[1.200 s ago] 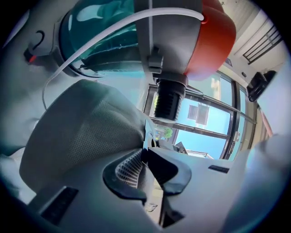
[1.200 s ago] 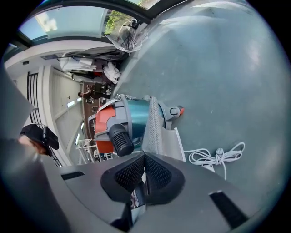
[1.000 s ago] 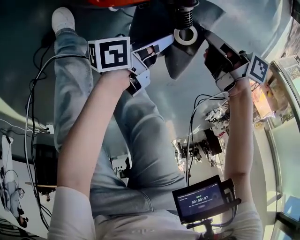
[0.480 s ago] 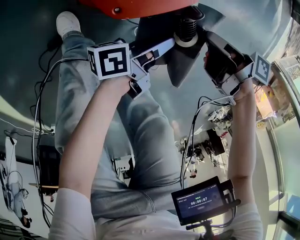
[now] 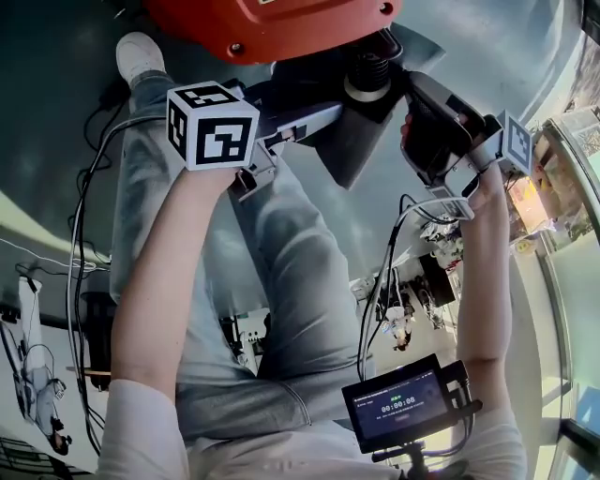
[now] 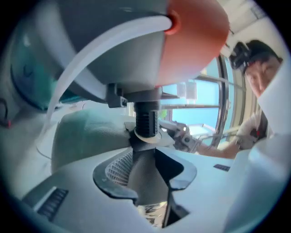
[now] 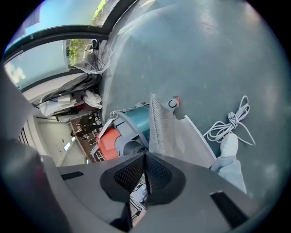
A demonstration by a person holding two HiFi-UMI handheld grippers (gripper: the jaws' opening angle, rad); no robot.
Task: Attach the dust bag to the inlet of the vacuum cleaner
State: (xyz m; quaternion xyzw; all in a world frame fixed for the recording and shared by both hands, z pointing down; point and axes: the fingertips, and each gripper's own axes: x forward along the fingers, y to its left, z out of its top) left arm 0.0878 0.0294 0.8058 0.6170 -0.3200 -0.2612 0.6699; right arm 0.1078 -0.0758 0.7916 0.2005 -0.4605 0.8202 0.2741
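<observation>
Left gripper [image 5: 328,111] [image 6: 148,175]: jaws apart, having just been opening; the dust bag [image 5: 342,141] [image 6: 144,186] hangs between them, its grey cloth filling most of the gap, with the textured face of one pad left bare. Right gripper [image 5: 414,92] [image 7: 145,166]: jaws together, clamped on a thin edge of the dust bag [image 7: 168,132], which rises as a flat grey sheet straight ahead of the pads. Inlet [image 5: 366,64] [image 6: 146,119]: black ribbed tube directly above the left gripper's jaws, between the two grippers' tips in the head view. Collar [image 5: 367,89] [image 6: 146,135]: white ring at the bag's top, seated at the lower end of the inlet. Vacuum cleaner [image 5: 272,23] [image 6: 191,32]: red body above both grippers. White cable [image 7: 229,120] and shoe [image 7: 227,145]: on the floor, right of the right gripper's jaws.
</observation>
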